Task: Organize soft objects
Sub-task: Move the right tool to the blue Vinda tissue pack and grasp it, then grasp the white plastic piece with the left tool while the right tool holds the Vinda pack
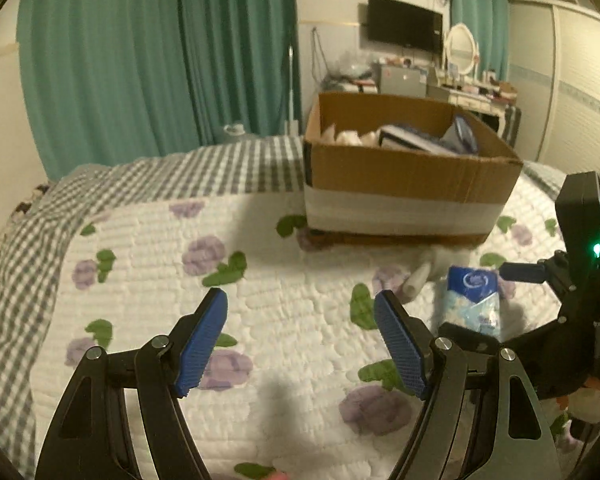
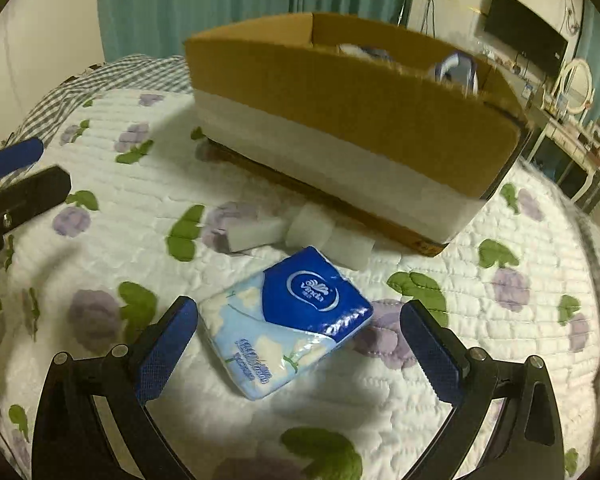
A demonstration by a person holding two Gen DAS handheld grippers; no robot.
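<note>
A blue and white tissue pack [image 2: 288, 320] lies on the floral quilt [image 2: 120, 208], between the open fingers of my right gripper [image 2: 296, 320], which is not touching it. The pack also shows in the left wrist view [image 1: 474, 296]. White foam blocks [image 2: 300, 228] lie just beyond it, in front of a cardboard box [image 2: 352, 120] that holds several items. My left gripper [image 1: 300, 304] is open and empty over bare quilt [image 1: 160, 248], left of the pack. The box [image 1: 404, 176] stands ahead of it.
The quilt lies over a grey checked bedspread [image 1: 28, 248] on the bed. Teal curtains [image 1: 140, 60] hang behind. A dresser with an oval mirror [image 1: 462, 50] and a wall television [image 1: 404, 24] stand at the far right.
</note>
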